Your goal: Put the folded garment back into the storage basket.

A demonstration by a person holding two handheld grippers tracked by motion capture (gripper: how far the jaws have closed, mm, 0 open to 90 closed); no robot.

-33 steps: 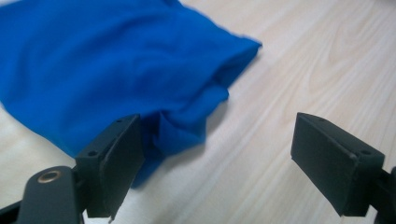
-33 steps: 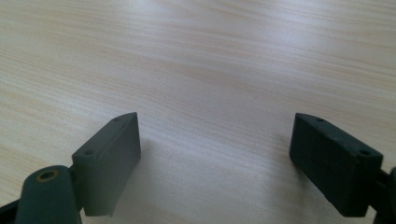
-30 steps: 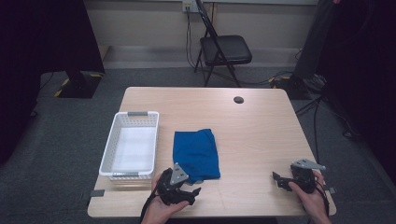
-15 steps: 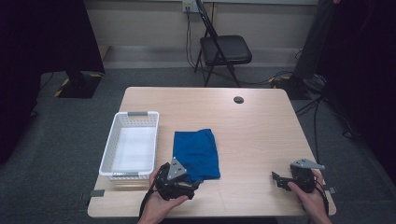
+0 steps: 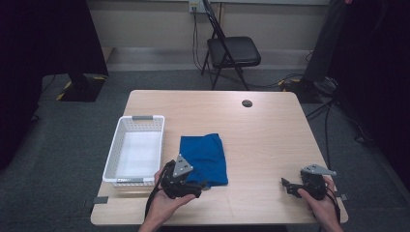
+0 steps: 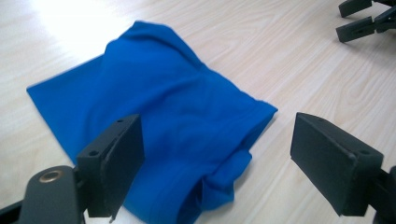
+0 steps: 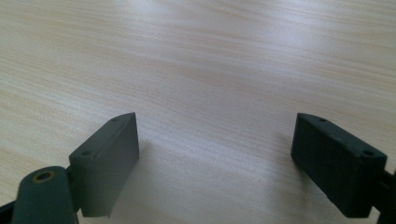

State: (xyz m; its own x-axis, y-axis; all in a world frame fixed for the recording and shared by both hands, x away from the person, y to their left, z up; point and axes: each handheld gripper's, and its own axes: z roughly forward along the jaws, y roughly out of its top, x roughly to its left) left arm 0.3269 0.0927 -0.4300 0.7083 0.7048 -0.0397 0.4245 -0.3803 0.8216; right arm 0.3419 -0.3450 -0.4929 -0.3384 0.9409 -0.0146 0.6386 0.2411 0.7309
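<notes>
**Left gripper poised at near edge of folded blue cloth**

The folded blue cloth (image 6: 154,135) is found directly ahead of the left gripper (image 6: 215,154), its near corner lying between the spread jaws, with no pad contact seen. The cloth's long axis is judged to run away from the tool, parallel to the white basket (image 5: 137,150) just beside it. The right gripper (image 5: 290,186) is held well apart from the cloth, jaws spread over bare table (image 7: 196,60), nothing gripped. The left hand is plainly the nearer. No brand, label or legible writing is observed.
</notes>
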